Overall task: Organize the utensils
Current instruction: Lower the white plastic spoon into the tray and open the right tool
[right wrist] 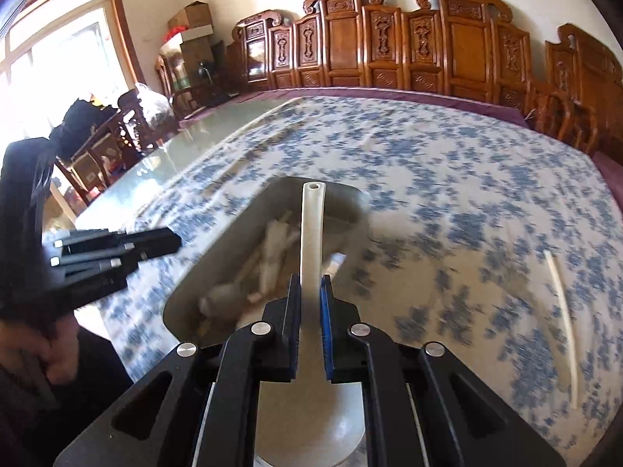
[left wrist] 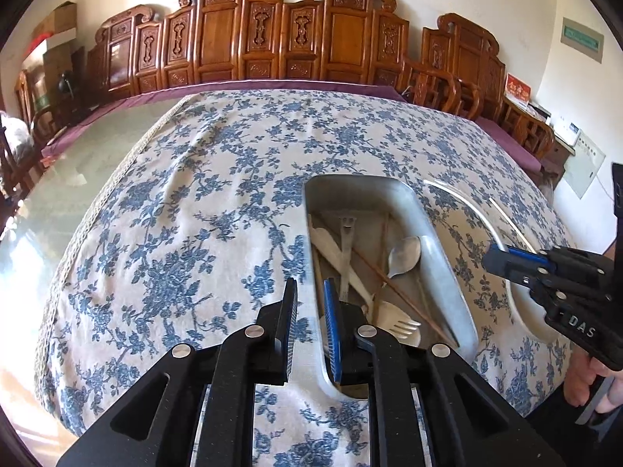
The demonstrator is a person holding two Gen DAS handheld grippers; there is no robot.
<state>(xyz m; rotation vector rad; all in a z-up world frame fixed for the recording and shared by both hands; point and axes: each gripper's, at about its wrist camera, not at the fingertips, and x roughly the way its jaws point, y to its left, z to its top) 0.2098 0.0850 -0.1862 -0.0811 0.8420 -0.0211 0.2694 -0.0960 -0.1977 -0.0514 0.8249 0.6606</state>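
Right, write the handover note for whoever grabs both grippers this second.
Right gripper: shut on the white spoon, gripped at the handle, bowl toward the camera, held above the near end of the metal tray.
Left gripper: holds nothing, jaws a narrow gap apart, over the tray's near left rim.
Done: tray already holds a metal spoon, fork, chopsticks and other pale utensils.
Left: put the white spoon in the tray. A white stick lies on the tablecloth to its right; likely next.

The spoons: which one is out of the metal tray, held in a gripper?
The white ladle-style spoon, clamped by its handle in the right gripper. The metal spoon lies loose in the tray.
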